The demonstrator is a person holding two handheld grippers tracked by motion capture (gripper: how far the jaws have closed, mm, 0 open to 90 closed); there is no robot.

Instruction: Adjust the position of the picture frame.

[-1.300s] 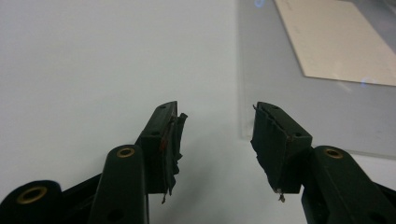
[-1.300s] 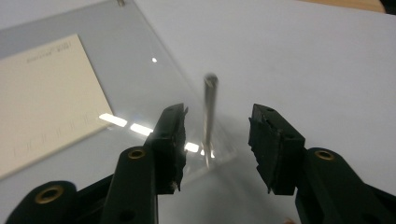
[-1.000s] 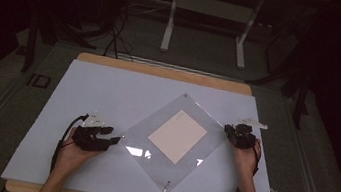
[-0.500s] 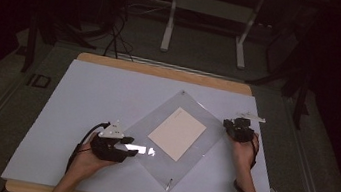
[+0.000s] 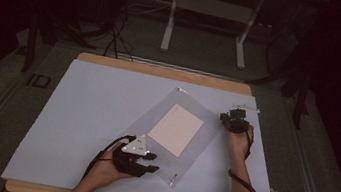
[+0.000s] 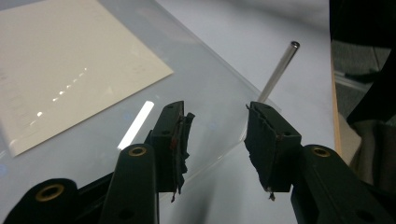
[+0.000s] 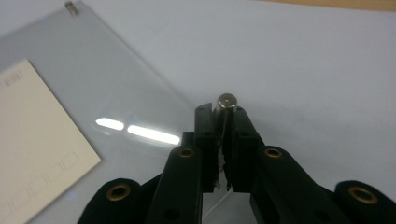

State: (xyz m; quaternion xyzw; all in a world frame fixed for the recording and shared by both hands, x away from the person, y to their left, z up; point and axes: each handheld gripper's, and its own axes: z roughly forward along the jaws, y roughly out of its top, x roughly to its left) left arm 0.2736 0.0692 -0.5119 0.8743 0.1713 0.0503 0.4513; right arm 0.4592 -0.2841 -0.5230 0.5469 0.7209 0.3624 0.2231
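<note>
- Right hand-held gripper (image 7: 223,122) was clenched on a metal standoff pin (image 7: 226,102) at the corner of the clear acrylic sheet (image 5: 173,137) — in the right gripper view the pin's round head stood up between the two black pads, which pressed it from both sides.
- Left hand-held gripper (image 6: 215,135) was released: its jaws had just been closing, yet a gap remained and the pads touched nothing. Between them lay the sheet's near corner, with a second metal pin (image 6: 279,71) slanting up just beyond, toward 1 o'clock.
- Seen from the high view, the sheet lay tilted on the pale desk (image 5: 80,113) cover, right of centre, with a cream card (image 5: 176,129) under or inside it. The right hand-held gripper (image 5: 233,121) sat at the sheet's 2 o'clock corner, the left hand-held gripper (image 5: 142,160) at its 7 o'clock edge.
- To do this step well, I would judge that the left jaws should go forward until the pin stands squarely between the pads, then close on the pin itself — the thin sheet edge looks likely to slip or flex.
- The right grip should hold steady, so the sheet does not swing.
- Writing: faint grey print ran along the card's edge (image 7: 70,161) in the right gripper view, too blurred to read. No brand could be made out.
</note>
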